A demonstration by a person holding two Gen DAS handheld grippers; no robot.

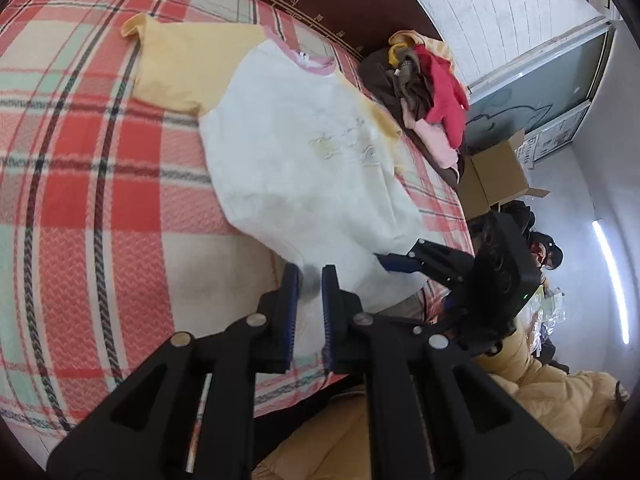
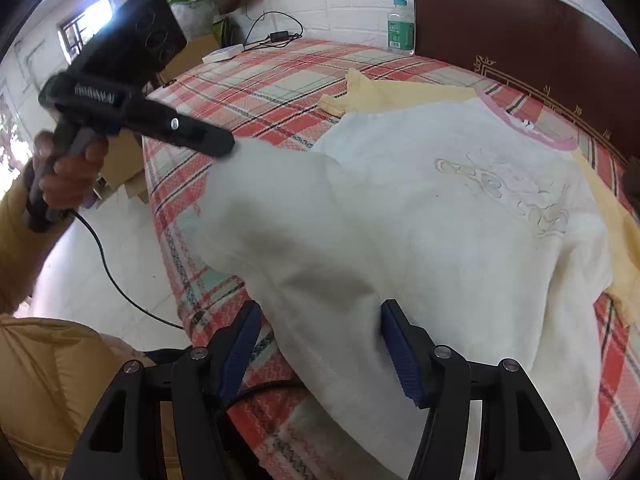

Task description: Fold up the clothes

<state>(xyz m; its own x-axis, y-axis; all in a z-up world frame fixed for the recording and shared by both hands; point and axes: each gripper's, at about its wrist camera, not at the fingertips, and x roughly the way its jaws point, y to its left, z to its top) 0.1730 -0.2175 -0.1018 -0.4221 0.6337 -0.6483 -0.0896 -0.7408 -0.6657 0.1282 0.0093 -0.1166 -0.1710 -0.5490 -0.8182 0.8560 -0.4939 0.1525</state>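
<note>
Shirt (image 2: 420, 216) lengthwise on bed (image 2: 256, 80), collar far, hem at near edge. Left gripper (image 1: 310, 276) pinches hem corner; right gripper (image 2: 320, 320) apart astride hem.

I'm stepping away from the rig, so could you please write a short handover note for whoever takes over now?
Left tool: shut on the hem corner of the white cotton shirt with yellow sleeves, lifting it.
Right tool: open, jaws astride the near hem, not gripping.
Shirt lies front up on the red plaid blanket, collar towards the headboard.
Done: shirt spread out.
Left: all folds; the heap of other clothes waits.
</note>
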